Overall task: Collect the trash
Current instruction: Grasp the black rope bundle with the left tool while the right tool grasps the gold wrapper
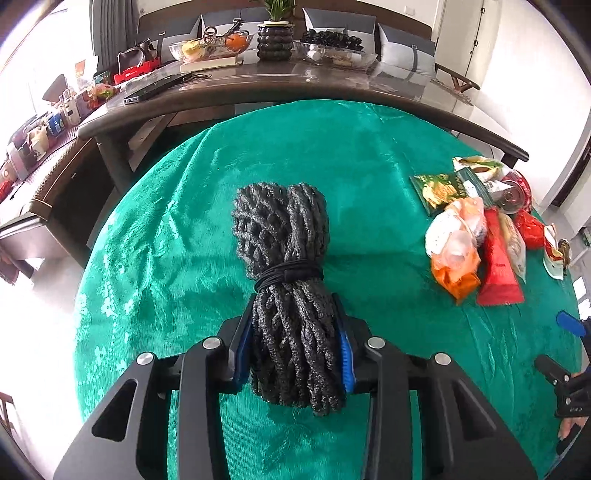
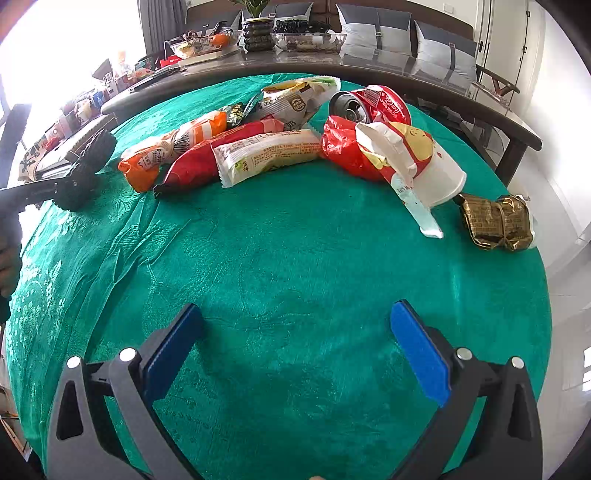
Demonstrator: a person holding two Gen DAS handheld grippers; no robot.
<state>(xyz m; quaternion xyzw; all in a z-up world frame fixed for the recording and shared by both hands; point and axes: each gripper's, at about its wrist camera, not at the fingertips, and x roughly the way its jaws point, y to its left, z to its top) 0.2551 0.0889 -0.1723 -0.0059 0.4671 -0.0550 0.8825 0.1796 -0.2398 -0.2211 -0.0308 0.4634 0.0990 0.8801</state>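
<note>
My left gripper (image 1: 295, 321) is shut on a rolled black mesh bag (image 1: 284, 236) bound with a black cord, held over the green tablecloth (image 1: 184, 221). It also shows at the left in the right wrist view (image 2: 92, 155). My right gripper (image 2: 295, 325) is open and empty above the cloth. A pile of trash lies beyond it: an orange wrapper (image 2: 173, 147), a red wrapper (image 2: 207, 155), a white wrapper (image 2: 266, 151), a crushed red can (image 2: 373, 103), a paper cup (image 2: 424, 166), a gold wrapper (image 2: 495, 221). The pile also shows at the right in the left wrist view (image 1: 476, 229).
A dark curved table (image 1: 277, 88) stands behind the green one, with glass bowls (image 1: 210, 46), a black vase (image 1: 275, 40) and a phone (image 1: 155, 90). A side shelf with small items (image 1: 40, 136) stands at the left. Cushions (image 2: 373, 29) line a sofa behind.
</note>
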